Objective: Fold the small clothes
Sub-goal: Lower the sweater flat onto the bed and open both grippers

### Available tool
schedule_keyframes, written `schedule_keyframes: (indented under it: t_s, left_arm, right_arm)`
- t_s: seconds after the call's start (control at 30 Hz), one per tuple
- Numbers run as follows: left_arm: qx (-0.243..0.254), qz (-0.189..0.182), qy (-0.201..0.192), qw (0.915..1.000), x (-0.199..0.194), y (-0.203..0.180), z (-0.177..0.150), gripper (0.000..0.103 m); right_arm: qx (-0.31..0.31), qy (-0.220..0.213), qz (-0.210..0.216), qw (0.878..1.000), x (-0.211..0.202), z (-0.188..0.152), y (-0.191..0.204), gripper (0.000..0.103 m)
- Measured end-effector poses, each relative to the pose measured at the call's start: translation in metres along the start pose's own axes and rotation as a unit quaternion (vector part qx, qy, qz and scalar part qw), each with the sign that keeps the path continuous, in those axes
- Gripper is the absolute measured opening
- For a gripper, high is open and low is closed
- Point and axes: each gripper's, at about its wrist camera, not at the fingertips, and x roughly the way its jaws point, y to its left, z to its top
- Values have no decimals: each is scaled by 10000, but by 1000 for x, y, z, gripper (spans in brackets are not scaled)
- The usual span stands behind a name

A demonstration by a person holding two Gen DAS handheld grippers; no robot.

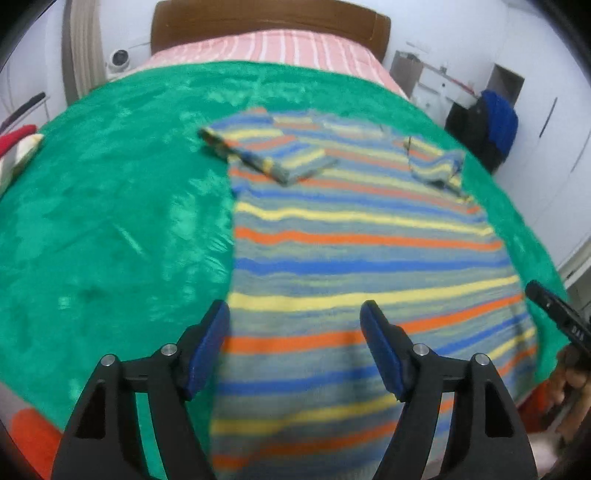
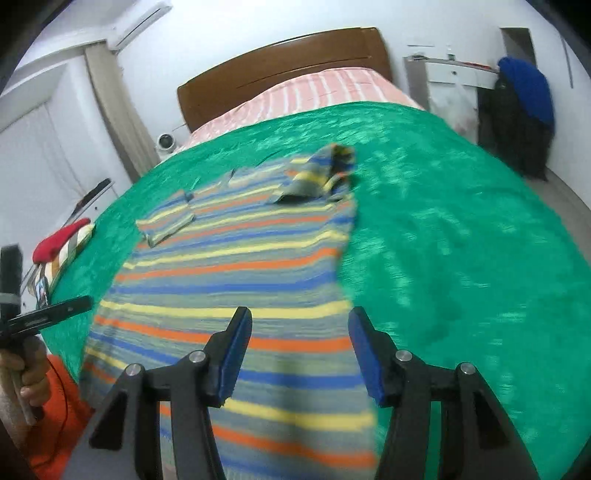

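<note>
The striped shirt (image 1: 354, 236) lies flat on the green blanket (image 1: 110, 221) that covers the bed, collar end toward the wooden headboard (image 1: 269, 26) and hem toward the near edge, where the cloth runs under both grippers. Both short sleeves are already folded inward onto the body — one on each side of the chest. The shirt's long axis runs from the hem straight away toward the headboard, so the next fold, as I judge it, carries the hem up that axis toward the collar.

The left gripper (image 1: 295, 328) hangs over the hem's left part, its jaws well apart with nothing between them but the striped cloth lying below; the pads do not pinch it. The right gripper (image 2: 301, 336) sits over the hem's right part, its jaws likewise apart and empty, the right finger close to the shirt's side edge where stripes meet blanket. Each gripper is about equally near its own hem corner, so neither hand has the advantage.

Off to the far left of the blanket lies a red and striped bundle (image 2: 62, 236), well apart from the shirt. Dark and blue clothes (image 2: 524, 107) hang by the wall beyond the bed.
</note>
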Motion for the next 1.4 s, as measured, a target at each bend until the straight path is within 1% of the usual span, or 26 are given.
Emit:
schedule_keyframes:
  t_s: [0.03,0.07,0.1,0.13,0.17,0.2,0.27,0.37,0.47,0.73,0.97,1.07,1.13,1.4]
  left_arm:
    - [52,54,67,9999,12,-2,-3,78]
    - [138,166,48,9998,23,-2,-9,83]
    - [205,261,-83,9994,25,-1,-11,93]
    - [268,358,-256,9987,25,-1,-15,96]
    - [301,433,-370,9979,25,-2,-18,101]
    - [302,480,-432,9975,29,-3,-19,102]
    - [305,509,-500,9970,30,-2,-20,103]
    - [284,475,-594,9967,29,0,-23,103]
    - [275,454,-589,9969,29,1,-22,103]
    - [279,511,-518,9970,29,-1,-22,103]
    - [250,571,-224,9978,29,-1,-19,103]
    - [419,674,-130,9968,29,-6,-20,103]
    - [564,708,-185,9957,29,-8,-22,103]
    - [638,561,-116,9963,25,-5,-22,103]
  right_arm:
    - [-59,95,22,9999,12,-4,4,54]
    - [-118,187,14,9998,18,-8,5,55]
    - [-239,361,-72,9990,30,-14,8,55]
    - [-315,418,-127,9985,34,-18,8,56]
    - [-388,394,-141,9984,34,-22,3,58]
    - [-438,326,-142,9984,34,-24,3,59]
    - [-441,264,-89,9986,35,-26,3,69]
    - [-526,170,-101,9984,42,-31,11,76]
    - [-667,97,-234,9975,42,-36,16,79]
    - [-712,62,-221,9972,43,-37,14,80]
    - [-688,88,-195,9974,42,-38,14,81]
    - [-688,90,-197,9974,42,-37,14,82]
    - [-687,92,-195,9974,42,-38,14,82]
    - [-716,121,-229,9971,41,-39,15,85]
